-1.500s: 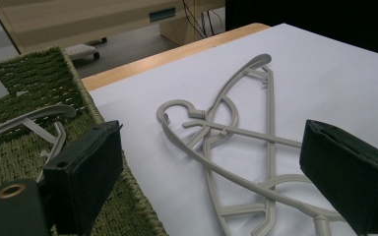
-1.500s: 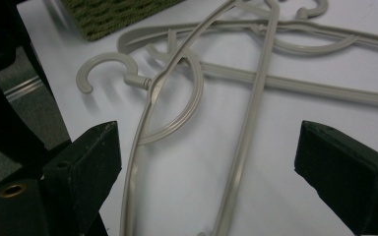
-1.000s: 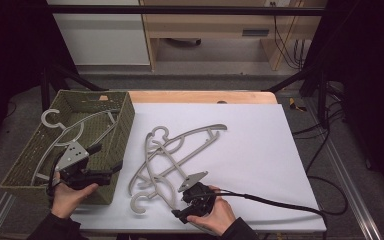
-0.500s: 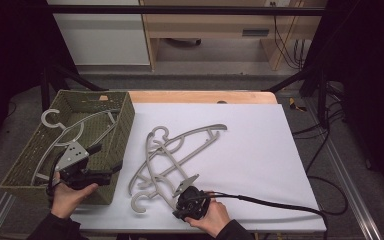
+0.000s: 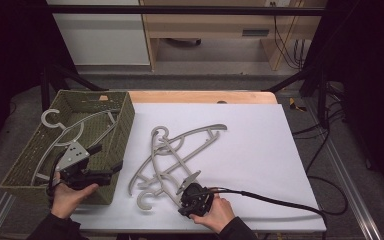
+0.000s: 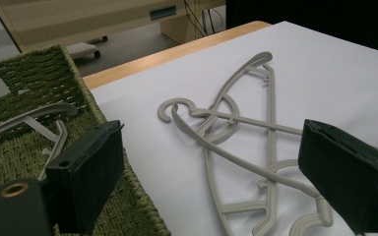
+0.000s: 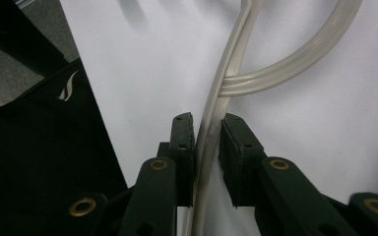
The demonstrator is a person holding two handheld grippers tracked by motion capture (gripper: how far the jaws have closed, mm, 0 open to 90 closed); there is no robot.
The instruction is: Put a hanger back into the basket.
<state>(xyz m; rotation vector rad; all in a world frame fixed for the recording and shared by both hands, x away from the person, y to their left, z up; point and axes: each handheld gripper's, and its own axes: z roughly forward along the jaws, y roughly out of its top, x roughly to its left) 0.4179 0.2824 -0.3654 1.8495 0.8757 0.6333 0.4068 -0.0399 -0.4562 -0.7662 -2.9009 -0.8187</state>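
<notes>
Several grey plastic hangers lie crossed on the white tabletop. My right gripper is at the table's front edge. Its jaws have just been closing and now pinch the thin arm of the nearest hanger, and in the right gripper view both pads press on it. My left gripper hovers open over the near right corner of the green woven basket. In the left gripper view nothing sits between its pads. Another hanger lies inside the basket.
The basket fills the table's left side, its wall beside the hanger pile. A black cable trails right from my right gripper along the front edge. Wooden furniture and a metal frame stand behind the table.
My right gripper's jaws have closed onto the nearest hanger's arm. The left gripper and the pile have stayed where they were.
</notes>
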